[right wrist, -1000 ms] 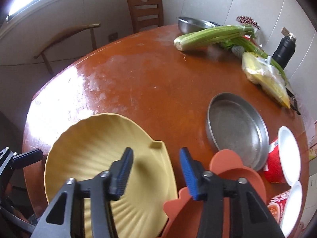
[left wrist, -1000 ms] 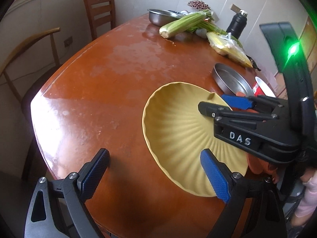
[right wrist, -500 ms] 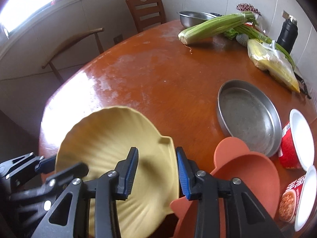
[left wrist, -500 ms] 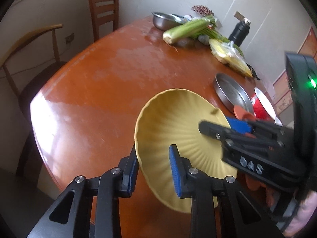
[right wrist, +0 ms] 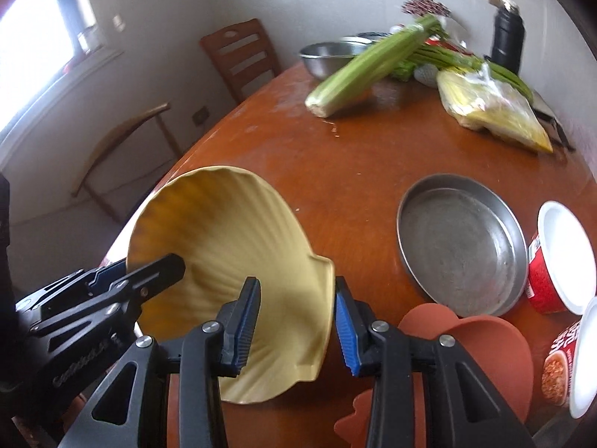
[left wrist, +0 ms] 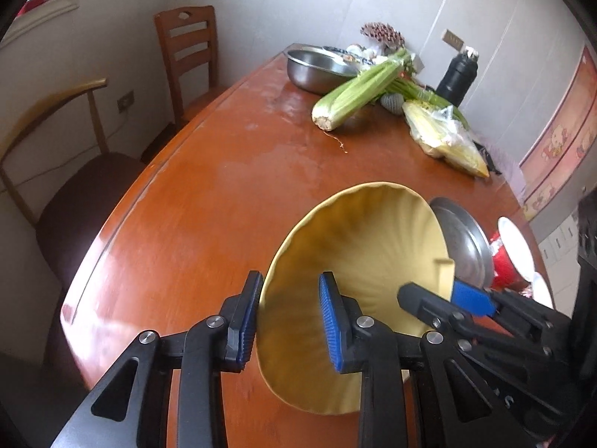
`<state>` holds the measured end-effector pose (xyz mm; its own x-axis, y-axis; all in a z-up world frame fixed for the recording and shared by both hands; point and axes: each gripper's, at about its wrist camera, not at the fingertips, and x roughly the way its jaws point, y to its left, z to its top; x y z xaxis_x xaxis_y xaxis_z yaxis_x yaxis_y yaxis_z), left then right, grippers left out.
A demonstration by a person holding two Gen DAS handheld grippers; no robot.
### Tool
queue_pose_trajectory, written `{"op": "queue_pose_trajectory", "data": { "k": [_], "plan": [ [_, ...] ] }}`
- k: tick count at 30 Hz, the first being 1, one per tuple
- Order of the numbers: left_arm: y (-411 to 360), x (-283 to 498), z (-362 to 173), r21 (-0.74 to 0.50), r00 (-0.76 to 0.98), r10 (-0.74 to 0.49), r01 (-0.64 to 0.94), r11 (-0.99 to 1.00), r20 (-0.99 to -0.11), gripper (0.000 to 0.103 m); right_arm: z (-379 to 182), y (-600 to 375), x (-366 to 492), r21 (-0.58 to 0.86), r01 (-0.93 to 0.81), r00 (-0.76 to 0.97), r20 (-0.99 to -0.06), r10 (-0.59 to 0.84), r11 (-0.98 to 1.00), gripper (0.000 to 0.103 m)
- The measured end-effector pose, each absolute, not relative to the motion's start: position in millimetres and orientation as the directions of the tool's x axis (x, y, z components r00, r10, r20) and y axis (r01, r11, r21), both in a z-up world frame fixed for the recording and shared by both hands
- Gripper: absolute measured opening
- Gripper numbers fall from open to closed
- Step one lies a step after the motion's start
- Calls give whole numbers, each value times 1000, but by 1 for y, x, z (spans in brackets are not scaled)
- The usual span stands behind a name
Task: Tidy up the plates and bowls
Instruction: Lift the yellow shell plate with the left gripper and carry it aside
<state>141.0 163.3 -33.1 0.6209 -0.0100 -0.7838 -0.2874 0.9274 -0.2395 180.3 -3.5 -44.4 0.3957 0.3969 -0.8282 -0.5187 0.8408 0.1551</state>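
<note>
A yellow shell-shaped plate (left wrist: 365,261) is held up off the wooden table (left wrist: 209,201), bent between both grippers. My left gripper (left wrist: 289,321) is shut on its left rim. My right gripper (right wrist: 296,326) is shut on its right rim, near the small tab; the plate also shows in the right wrist view (right wrist: 231,246). An orange plate (right wrist: 477,366) lies on the table under my right gripper. A round metal pan (right wrist: 462,257) lies just beyond it.
Two red instant-noodle cups (right wrist: 556,265) stand at the right edge. Celery (left wrist: 358,89), a bag of corn (left wrist: 444,138), a steel bowl (left wrist: 317,67) and a black flask (left wrist: 457,78) sit at the far end. Two chairs (left wrist: 186,52) stand on the left.
My left gripper closed on the plate's left rim. Both grippers lifted the plate off the table and squeezed it toward each other, so it now bows steeply.
</note>
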Motion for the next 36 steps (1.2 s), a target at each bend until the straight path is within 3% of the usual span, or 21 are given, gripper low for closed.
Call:
{"op": "queue_pose_trajectory", "data": {
  "k": [11, 36],
  "plan": [
    [167, 187, -60, -205, 574, -14, -269, 941, -819, 34, -61, -11, 196, 180, -452, 393, -839, 376, 874, 41],
    [175, 196, -67, -228, 582, -35, -262, 938, -812, 39, -74, -15, 195, 204, -436, 354, -857, 376, 876, 41]
  ]
}}
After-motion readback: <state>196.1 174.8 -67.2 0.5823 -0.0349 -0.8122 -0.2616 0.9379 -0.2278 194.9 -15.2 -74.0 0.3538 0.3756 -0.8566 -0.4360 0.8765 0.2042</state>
